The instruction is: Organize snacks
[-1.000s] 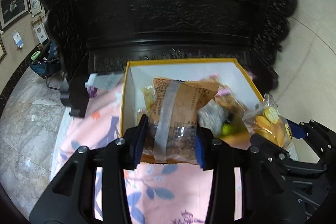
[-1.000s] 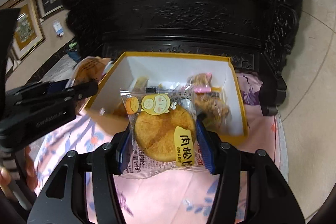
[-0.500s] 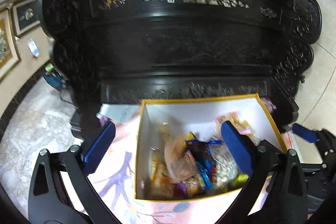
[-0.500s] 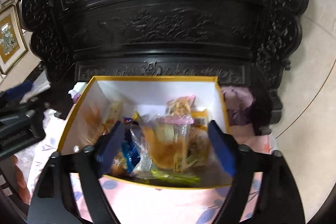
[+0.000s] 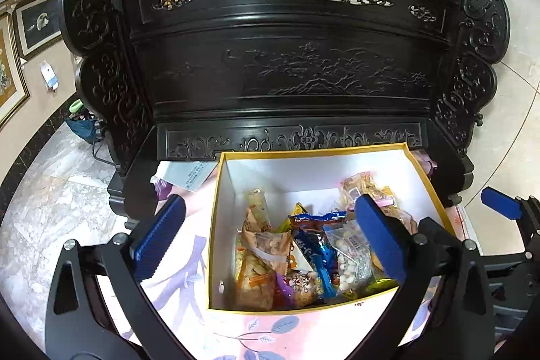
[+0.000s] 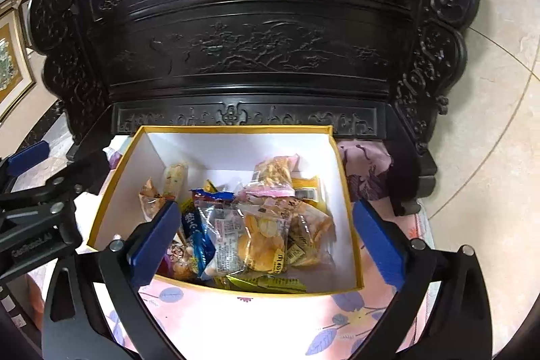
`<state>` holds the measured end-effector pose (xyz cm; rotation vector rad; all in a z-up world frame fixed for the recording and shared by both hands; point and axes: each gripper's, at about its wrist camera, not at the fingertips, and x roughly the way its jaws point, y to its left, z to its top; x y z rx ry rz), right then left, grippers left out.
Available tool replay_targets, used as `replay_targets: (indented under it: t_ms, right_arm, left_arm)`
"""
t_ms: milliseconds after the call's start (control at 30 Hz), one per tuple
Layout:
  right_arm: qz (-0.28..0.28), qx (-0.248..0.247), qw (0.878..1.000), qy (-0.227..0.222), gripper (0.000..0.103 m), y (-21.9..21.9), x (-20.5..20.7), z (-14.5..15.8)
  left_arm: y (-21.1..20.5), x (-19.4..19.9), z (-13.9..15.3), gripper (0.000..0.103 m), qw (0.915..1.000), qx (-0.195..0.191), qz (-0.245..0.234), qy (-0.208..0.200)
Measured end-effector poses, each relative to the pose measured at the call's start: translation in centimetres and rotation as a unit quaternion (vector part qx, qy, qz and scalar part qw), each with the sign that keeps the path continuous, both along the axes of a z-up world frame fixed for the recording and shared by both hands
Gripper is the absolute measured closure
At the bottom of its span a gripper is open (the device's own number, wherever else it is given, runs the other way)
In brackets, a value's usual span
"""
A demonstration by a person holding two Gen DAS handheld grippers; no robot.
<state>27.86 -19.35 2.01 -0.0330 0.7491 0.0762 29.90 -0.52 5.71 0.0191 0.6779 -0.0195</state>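
Note:
A white box with a yellow rim [image 5: 314, 150] [image 6: 236, 129] stands on a pink floral cloth and holds several snack packets. My left gripper [image 5: 266, 208] hangs over the box's left half, wide open and empty. Below it lies a brown pastry packet [image 5: 260, 252] beside a blue packet [image 5: 310, 245]. My right gripper [image 6: 266, 208] hovers above the box's front; its jaws are opening with nothing between them. A yellow round-cake packet [image 6: 263, 238] lies in the box beneath it. Each gripper's blue pad shows at the edge of the other's view.
A tall dark carved wooden seat back [image 5: 303, 73] rises right behind the box. The pink floral cloth [image 6: 253, 319] spreads in front. A paper sheet [image 5: 189, 172] lies left of the box, a purple cloth [image 6: 368, 164] right of it. Marble floor [image 5: 50, 191] lies on both sides.
Both grippers opened and let go of their packets: the brown pastry and the yellow cake now lie in the box. Both views have tilted up, so the box sits lower in them.

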Motion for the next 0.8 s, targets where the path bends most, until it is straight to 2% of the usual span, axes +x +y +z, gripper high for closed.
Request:
replay_targets:
  t_ms: [167, 267, 400, 800]
  right_arm:
    - [-0.017, 0.002, 1.000, 0.002, 0.001, -0.2, 0.1, -0.1]
    - [-0.024, -0.004, 1.000, -0.002, 0.001, -0.1, 0.1, -0.1]
    - [-0.019, 0.000, 1.000, 0.002, 0.001, 0.0, 0.1, -0.3]
    - [-0.016, -0.018, 1.000, 0.004, 0.001, 0.7, -0.1, -0.7]
  left_arm:
    - [-0.2, -0.4, 0.3, 0.002, 0.9998, 0.012, 0.007, -0.013]
    - [0.0, -0.5, 0.3, 0.002, 0.9993, 0.023, 0.027, -0.016]
    - [0.4, -0.5, 0.2, 0.002, 0.9990, 0.023, 0.031, -0.021]
    - [-0.7, -0.7, 0.0, 0.002, 0.9998, 0.007, -0.004, -0.016]
